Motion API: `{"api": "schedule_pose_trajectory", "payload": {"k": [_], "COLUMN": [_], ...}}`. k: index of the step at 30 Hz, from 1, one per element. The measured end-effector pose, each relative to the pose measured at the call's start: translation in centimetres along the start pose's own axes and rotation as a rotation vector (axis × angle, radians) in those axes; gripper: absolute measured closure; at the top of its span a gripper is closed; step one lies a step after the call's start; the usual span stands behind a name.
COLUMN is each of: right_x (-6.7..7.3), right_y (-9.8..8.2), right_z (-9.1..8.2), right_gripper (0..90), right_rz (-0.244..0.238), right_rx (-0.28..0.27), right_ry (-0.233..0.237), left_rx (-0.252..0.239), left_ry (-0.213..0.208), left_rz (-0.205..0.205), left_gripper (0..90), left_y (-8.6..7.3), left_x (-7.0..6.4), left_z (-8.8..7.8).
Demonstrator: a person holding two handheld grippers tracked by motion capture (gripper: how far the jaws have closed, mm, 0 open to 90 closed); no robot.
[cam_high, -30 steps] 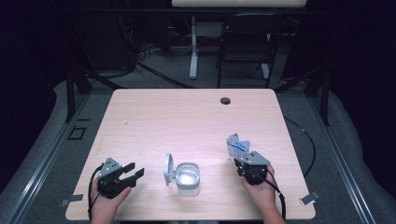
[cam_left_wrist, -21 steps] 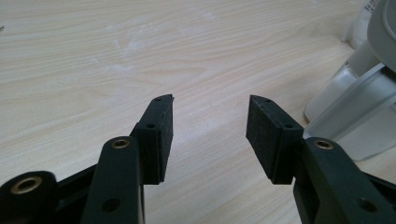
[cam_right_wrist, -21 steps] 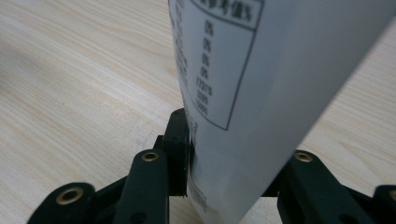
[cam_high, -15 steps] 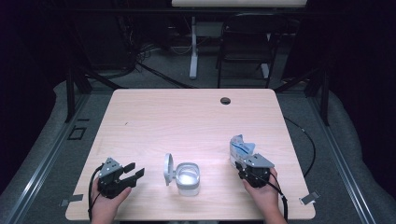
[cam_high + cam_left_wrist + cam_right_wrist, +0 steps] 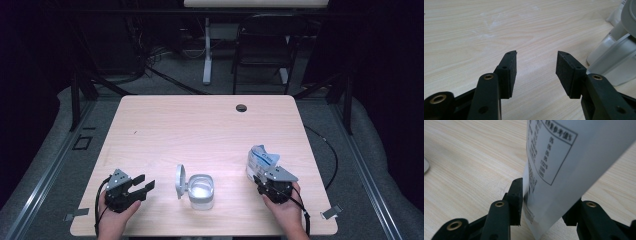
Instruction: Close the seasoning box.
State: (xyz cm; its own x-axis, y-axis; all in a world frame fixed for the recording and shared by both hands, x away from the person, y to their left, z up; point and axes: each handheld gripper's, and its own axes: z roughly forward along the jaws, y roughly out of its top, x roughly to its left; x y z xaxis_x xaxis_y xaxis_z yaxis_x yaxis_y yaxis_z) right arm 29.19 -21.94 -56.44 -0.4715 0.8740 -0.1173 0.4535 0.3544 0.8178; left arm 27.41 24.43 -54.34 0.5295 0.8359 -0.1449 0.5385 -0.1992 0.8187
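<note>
A clear plastic container (image 5: 202,190) with its round lid (image 5: 180,181) flipped open stands near the table's front edge, and its side appears at the right of the left gripper view (image 5: 616,55). My left gripper (image 5: 143,186) rests to its left, open, with nothing between its pads (image 5: 511,67). At the front right, my right gripper (image 5: 264,176) is shut on a white and blue printed pouch (image 5: 261,160). The pouch (image 5: 564,170) stands upright between the jaws, with black printed text on its face.
The light wooden table (image 5: 200,125) has a small dark cable hole (image 5: 241,107) near its far edge. A chair (image 5: 262,50) and a stand leg (image 5: 207,50) are on the floor beyond the table. Cables trail from both grippers.
My right gripper and the pouch have shifted slightly toward the front right. The left gripper and the container have stayed in place.
</note>
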Motion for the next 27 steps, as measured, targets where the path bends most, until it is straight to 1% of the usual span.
{"api": "schedule_pose_trajectory", "payload": {"k": [3, 9, 21, 27], "right_x": [0.1, 0.1, 0.4, 0.7], "right_y": [-0.1, -0.1, -0.1, -0.2], "right_z": [-0.1, -0.6, -1.2, -1.6], "right_gripper": [58.4, 57.2, 52.7, 49.2], "right_rz": [0.000, -0.015, -0.016, -0.008], "right_rx": [-0.007, 0.000, -0.003, -0.006], "right_ry": [0.004, 0.016, 0.031, 0.027], "left_rx": [0.000, 0.006, 0.003, 0.004], "left_ry": [-0.003, -0.005, -0.006, -0.009], "left_rz": [0.003, 0.005, 0.000, 0.000], "left_gripper": [51.6, 51.6, 51.7, 51.7], "left_y": [0.0, 0.0, 0.0, 0.0], "left_x": [-0.1, -0.1, 0.0, -0.1], "left_z": [0.1, 0.3, 0.3, 0.4]}}
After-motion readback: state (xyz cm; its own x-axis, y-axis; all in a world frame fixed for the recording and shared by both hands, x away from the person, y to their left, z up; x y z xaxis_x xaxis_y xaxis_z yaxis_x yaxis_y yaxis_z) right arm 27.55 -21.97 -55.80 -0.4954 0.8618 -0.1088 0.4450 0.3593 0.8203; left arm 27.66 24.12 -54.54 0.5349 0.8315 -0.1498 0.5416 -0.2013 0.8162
